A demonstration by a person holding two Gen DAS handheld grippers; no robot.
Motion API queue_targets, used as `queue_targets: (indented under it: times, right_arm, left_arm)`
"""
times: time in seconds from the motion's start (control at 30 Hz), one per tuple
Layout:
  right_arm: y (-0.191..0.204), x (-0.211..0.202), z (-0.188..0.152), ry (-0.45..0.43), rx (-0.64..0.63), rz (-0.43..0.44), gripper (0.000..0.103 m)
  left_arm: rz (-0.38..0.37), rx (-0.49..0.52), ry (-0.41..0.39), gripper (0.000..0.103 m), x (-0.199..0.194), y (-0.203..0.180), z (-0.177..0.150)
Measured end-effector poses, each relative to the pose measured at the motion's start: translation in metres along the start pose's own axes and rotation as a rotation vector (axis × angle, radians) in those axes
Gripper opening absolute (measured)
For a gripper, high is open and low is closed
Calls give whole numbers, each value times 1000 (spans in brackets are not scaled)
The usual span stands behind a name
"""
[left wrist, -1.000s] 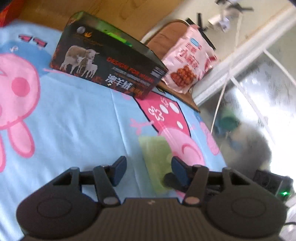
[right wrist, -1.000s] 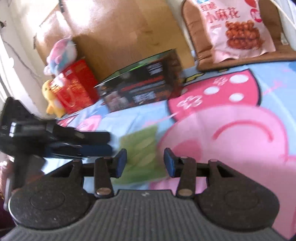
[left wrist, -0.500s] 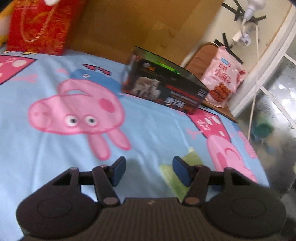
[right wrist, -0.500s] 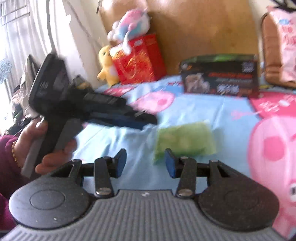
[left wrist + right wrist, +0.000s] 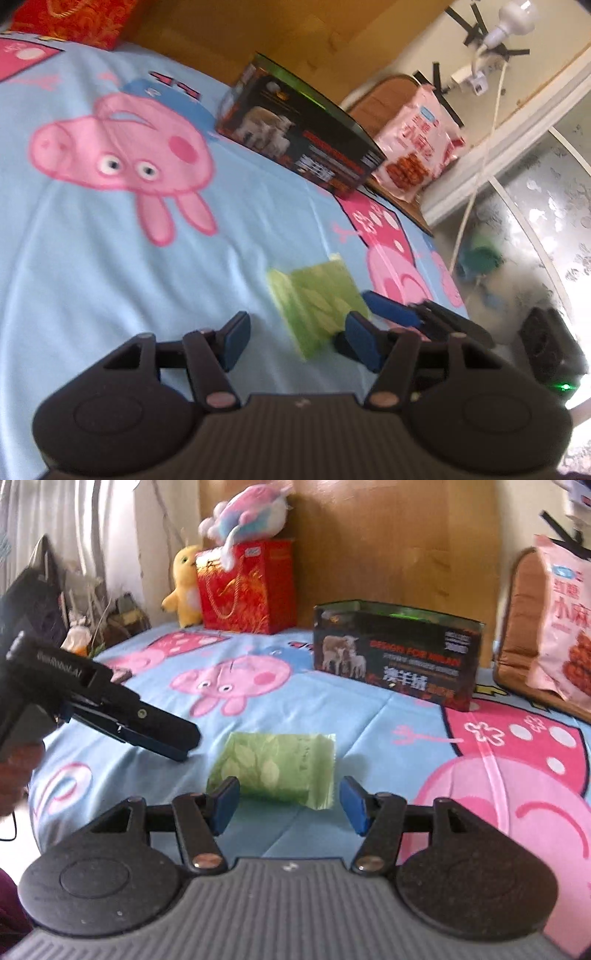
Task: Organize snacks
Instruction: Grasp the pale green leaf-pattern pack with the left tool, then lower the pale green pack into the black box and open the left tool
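A green snack packet (image 5: 275,766) lies flat on the blue Peppa Pig sheet (image 5: 369,731); it also shows in the left wrist view (image 5: 317,299). My right gripper (image 5: 290,803) is open, its jaws just short of the packet on either side. My left gripper (image 5: 295,338) is open beside the packet; in the right wrist view it (image 5: 170,744) hovers left of the packet. A black open-top box (image 5: 399,651) stands farther back, also in the left wrist view (image 5: 303,129). A pink snack bag (image 5: 565,620) leans on a brown cushion at the right.
A red gift bag (image 5: 247,587) with a plush toy on top and a yellow plush (image 5: 184,587) stand by the wooden headboard (image 5: 388,535). The bed's edge and a glass door (image 5: 535,221) lie to the right in the left wrist view. Clutter sits at the left.
Both grippers have closed in on the green packet. The right one has dropped lower and nearer, so the packet now lies just ahead of its open jaws. The left view has swung right.
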State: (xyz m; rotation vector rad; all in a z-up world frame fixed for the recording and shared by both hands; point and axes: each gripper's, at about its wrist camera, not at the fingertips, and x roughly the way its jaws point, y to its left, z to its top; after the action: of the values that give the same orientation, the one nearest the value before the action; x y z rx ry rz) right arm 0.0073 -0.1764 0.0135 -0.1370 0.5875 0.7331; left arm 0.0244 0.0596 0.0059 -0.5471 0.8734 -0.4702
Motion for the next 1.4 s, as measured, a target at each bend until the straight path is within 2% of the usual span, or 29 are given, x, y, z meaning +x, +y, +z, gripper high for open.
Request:
queue_targets:
  times: [0.07, 0.17, 0.27, 0.43, 0.63, 0.83, 0.93, 1.03, 1.1, 1.2, 1.27, 1.33, 1.4]
  right_arm:
    - [0, 3, -1, 7, -2, 17, 66]
    - [4, 4, -5, 14, 0, 28, 64]
    - [9, 2, -5, 4, 12, 54, 41]
    - [17, 2, -4, -21, -9, -3, 38]
    - [6, -2, 32, -151, -22, -65, 38]
    - [-36, 28, 92, -234, 23, -133, 38]
    - [-57, 51, 113, -248, 47, -172, 40]
    - [-75, 75, 121, -231, 75, -230, 45]
    - [-82, 82, 119, -222, 99, -284, 49]
    - [-85, 72, 107, -235, 146, -272, 52]
    - [-78, 61, 99, -262, 145, -288, 55]
    - [-68, 50, 91, -274, 150, -298, 56]
    - [-58, 32, 77, -292, 180, -294, 59]
  left_arm:
    - [-11, 9, 5, 58, 7, -4, 1]
    - [-30, 12, 10, 49, 18, -6, 2]
    - [-30, 26, 22, 46, 22, -11, 5]
    - [-16, 60, -7, 46, 22, -20, 19]
    - [-34, 152, -87, 47, 24, -38, 74]
    - [-20, 210, -168, 49, 52, -51, 155]
    - [12, 220, -179, 52, 75, -51, 181]
    - [91, 244, -181, 52, 98, -49, 196]
    - [103, 239, -182, 52, 100, -45, 196]
    - [85, 238, -200, 62, 90, -41, 186]
    - [112, 265, -221, 64, 78, -43, 170]
    - [158, 312, -258, 75, 63, -50, 152]
    - [187, 334, -261, 79, 49, -57, 132]
